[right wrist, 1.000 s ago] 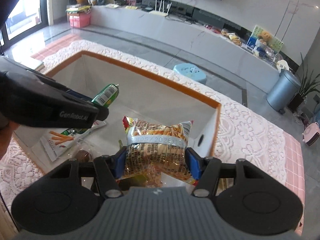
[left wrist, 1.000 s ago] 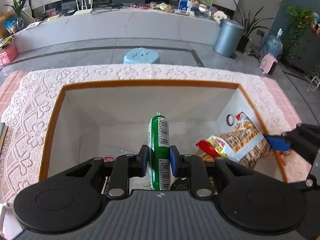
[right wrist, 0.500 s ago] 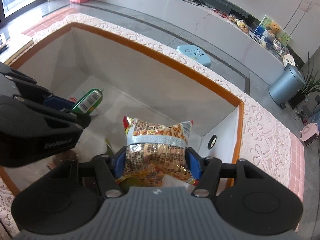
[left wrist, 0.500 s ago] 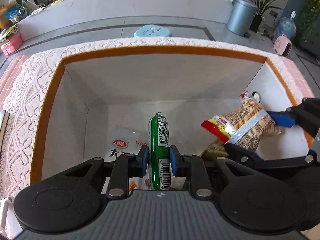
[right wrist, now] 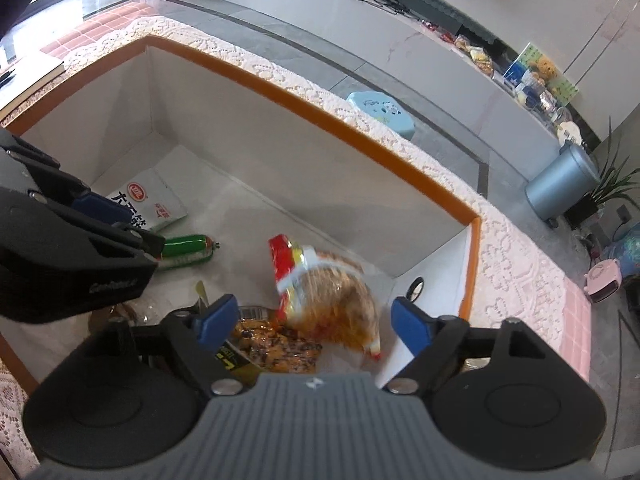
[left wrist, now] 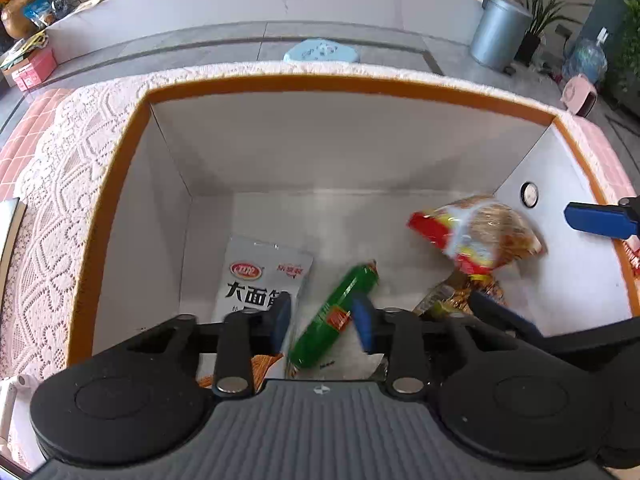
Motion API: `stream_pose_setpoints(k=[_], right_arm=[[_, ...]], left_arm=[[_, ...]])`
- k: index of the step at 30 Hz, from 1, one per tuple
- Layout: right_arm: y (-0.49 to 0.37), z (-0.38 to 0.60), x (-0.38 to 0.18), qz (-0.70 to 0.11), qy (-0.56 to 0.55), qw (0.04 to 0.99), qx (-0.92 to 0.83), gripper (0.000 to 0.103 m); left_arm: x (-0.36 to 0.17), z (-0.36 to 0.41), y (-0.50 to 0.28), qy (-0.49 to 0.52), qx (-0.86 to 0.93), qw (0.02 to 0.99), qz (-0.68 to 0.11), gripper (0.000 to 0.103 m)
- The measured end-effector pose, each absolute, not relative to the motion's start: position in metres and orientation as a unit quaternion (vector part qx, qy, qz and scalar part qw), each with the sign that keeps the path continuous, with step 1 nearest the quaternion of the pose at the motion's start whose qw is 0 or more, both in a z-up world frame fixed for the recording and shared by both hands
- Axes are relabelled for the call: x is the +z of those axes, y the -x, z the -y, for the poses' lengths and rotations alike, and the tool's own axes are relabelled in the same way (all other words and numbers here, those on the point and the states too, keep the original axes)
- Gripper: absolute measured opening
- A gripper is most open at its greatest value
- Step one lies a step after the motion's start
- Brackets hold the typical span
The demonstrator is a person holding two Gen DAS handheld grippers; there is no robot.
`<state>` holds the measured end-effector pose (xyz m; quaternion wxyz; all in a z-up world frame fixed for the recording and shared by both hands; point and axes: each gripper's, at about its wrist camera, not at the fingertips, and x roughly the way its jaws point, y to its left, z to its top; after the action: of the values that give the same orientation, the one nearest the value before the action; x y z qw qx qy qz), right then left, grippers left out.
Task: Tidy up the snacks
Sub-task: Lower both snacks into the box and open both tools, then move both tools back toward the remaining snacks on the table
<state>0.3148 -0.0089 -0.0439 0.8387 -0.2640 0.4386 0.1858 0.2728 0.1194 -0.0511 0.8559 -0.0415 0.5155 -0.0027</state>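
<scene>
Both grippers hang over a white box with an orange rim (left wrist: pixel 340 84), which also shows in the right wrist view (right wrist: pixel 312 116). My left gripper (left wrist: pixel 322 326) is open; a green sausage (left wrist: pixel 334 318) lies tilted and blurred between its pads, free of them, and shows in the right wrist view (right wrist: pixel 186 252). My right gripper (right wrist: pixel 310 322) is open; a red and gold snack bag (right wrist: pixel 324 292) is blurred between and beyond its pads, also seen in the left wrist view (left wrist: pixel 478 234).
A white snack packet (left wrist: pixel 260 280) lies on the box floor at the left, also in the right wrist view (right wrist: pixel 148 202). More packets (right wrist: pixel 268 344) lie under the right gripper. A lace cloth (left wrist: pixel 60 176) surrounds the box. A book (right wrist: pixel 28 80) lies at far left.
Both grippers have opened. The green sausage and the red and gold snack bag have left the pads and are dropping into the box, both motion-blurred.
</scene>
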Motion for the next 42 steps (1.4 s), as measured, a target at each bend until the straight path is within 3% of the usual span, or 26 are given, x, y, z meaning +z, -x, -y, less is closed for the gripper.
stream_pose_setpoints(k=[2, 8, 14, 16, 26, 42], right_arm=[[-0.311, 0.009, -0.04, -0.431, 0.271, 0.842, 0.181, 0.089], [-0.297, 0.015, -0.028, -0.421, 0.269, 0.847, 0.18, 0.09], [-0.28, 0.036, -0.007, -0.418, 0.223, 0.864, 0.17, 0.091], [-0.272, 0.047, 0.002, -0.413, 0.196, 0.874, 0.165, 0.1], [-0.209, 0.112, 0.031, -0.368, 0.097, 0.915, 0.132, 0.099], [-0.166, 0.252, -0.011, -0.413, -0.026, 0.91, -0.024, 0.1]], left_arm=[[-0.045, -0.119, -0.269, 0.04, -0.006, 0.865, -0.5, 0.062], [-0.029, -0.116, -0.253, 0.03, -0.019, 0.891, -0.452, 0.072], [-0.014, -0.113, -0.235, 0.033, -0.027, 0.917, -0.397, 0.074], [-0.007, -0.11, -0.228, 0.037, -0.033, 0.925, -0.377, 0.075], [0.005, -0.086, -0.205, 0.041, -0.062, 0.949, -0.307, 0.08], [0.023, 0.011, -0.167, 0.031, -0.181, 0.939, -0.291, 0.081]])
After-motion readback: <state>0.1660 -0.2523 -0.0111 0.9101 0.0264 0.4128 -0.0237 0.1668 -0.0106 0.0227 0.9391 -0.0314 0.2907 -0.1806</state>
